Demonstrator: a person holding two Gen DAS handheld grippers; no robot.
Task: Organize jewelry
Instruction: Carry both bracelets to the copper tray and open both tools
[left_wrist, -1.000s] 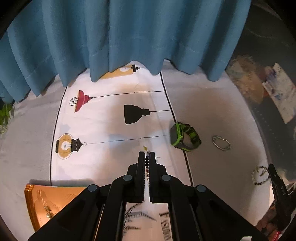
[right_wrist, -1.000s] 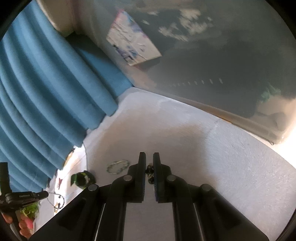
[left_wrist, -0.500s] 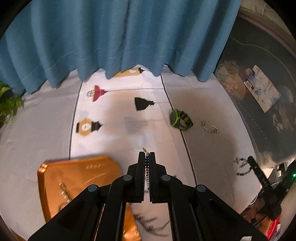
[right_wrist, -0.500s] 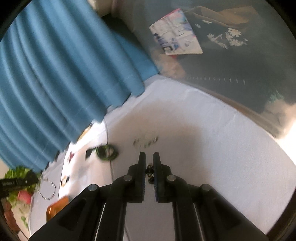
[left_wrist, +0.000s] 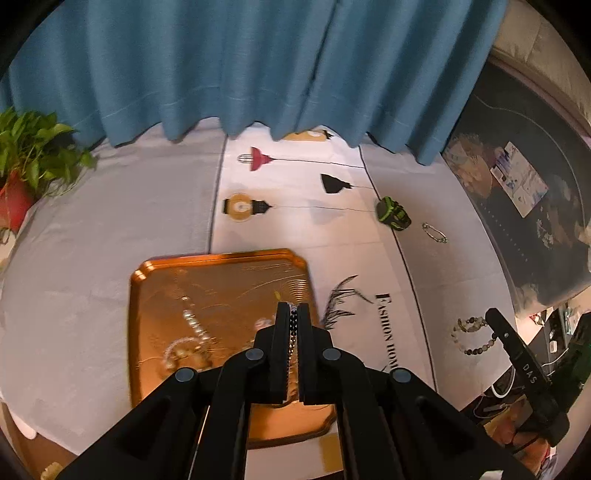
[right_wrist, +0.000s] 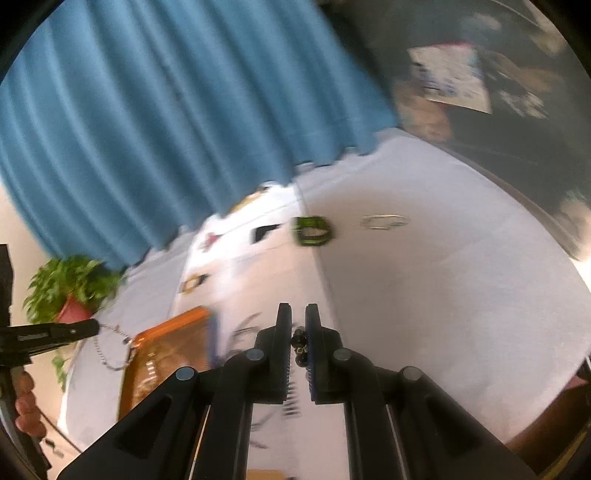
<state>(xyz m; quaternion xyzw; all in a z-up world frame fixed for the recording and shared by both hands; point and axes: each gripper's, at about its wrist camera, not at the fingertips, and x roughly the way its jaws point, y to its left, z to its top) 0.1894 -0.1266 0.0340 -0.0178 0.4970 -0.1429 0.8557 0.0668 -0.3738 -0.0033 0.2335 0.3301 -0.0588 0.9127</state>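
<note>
The left gripper (left_wrist: 294, 309) is clamped on a dark bead chain (left_wrist: 293, 325) above the orange tray (left_wrist: 155, 280) near the table's front edge. The right gripper (right_wrist: 297, 322) pinches a beaded bracelet (right_wrist: 298, 341) over the white tablecloth (right_wrist: 424, 295).

R claw (right_wrist: 298, 325) clamped on beaded bracelet (right_wrist: 298, 341); orange tray (right_wrist: 166, 354) lower left.

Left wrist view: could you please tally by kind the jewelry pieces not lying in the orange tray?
Green watch: 1
Silver chain bracelet: 1
Beaded bracelet, in the right gripper: 1
Beaded strand, in the left gripper: 1
Total: 4
</note>
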